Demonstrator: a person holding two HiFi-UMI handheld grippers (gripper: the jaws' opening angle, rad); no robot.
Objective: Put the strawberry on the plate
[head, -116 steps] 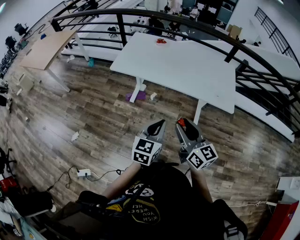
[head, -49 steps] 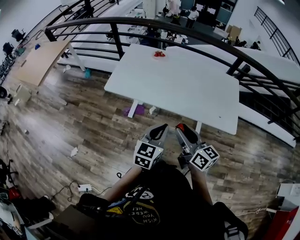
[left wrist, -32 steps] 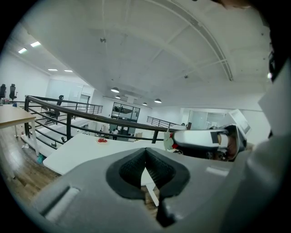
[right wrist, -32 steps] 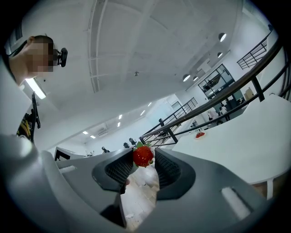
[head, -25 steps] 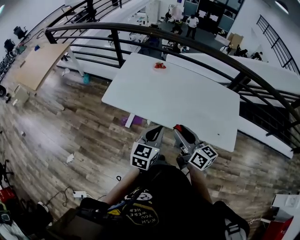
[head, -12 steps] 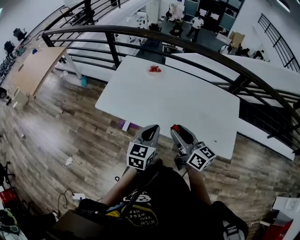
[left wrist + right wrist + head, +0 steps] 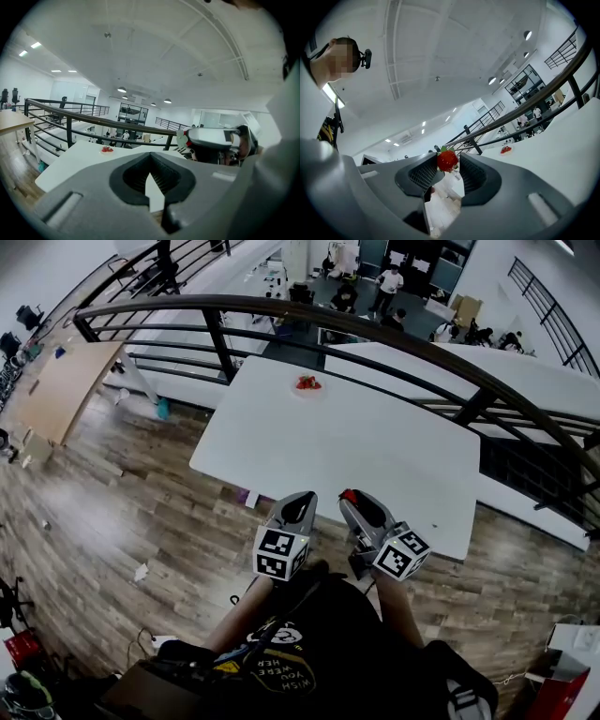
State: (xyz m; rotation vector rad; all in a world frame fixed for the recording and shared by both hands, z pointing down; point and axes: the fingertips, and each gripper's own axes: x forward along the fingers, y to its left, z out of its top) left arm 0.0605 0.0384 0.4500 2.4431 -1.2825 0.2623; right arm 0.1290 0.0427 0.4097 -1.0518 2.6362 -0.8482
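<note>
Right gripper (image 7: pixel 448 164): jaws closed on the strawberry (image 7: pixel 447 160), which is pinched between the ribbed pads right at the jaw tips, green leaves on the upper side; the fruit is held in the air, clear of any surface. In the head view this gripper hangs over the near edge of the white table (image 7: pixel 375 451), pointing roughly level toward its far side.

Left gripper (image 7: pixel 150 155): jaws brought together at the tips, nothing between the pads (only a wedge of pale table surface shows through the hollow behind them); it hangs just beside the right gripper, also at the near table edge, tilted slightly downward. The marker cubes (image 7: pixel 279 554) of both grippers face up toward the head camera.

Plate (image 7: pixel 307 393): a small white plate at the far side of the table, close to the far edge and left of centre; red fruit already lies on it; I cannot tell the number of pieces. The plate is well apart from both grippers, with bare tabletop between.

Surroundings: a black curved railing (image 7: pixel 375 332) runs behind the table's far edge; wood-plank floor (image 7: pixel 141 493) to the left; the person stands at the near side of the table.
</note>
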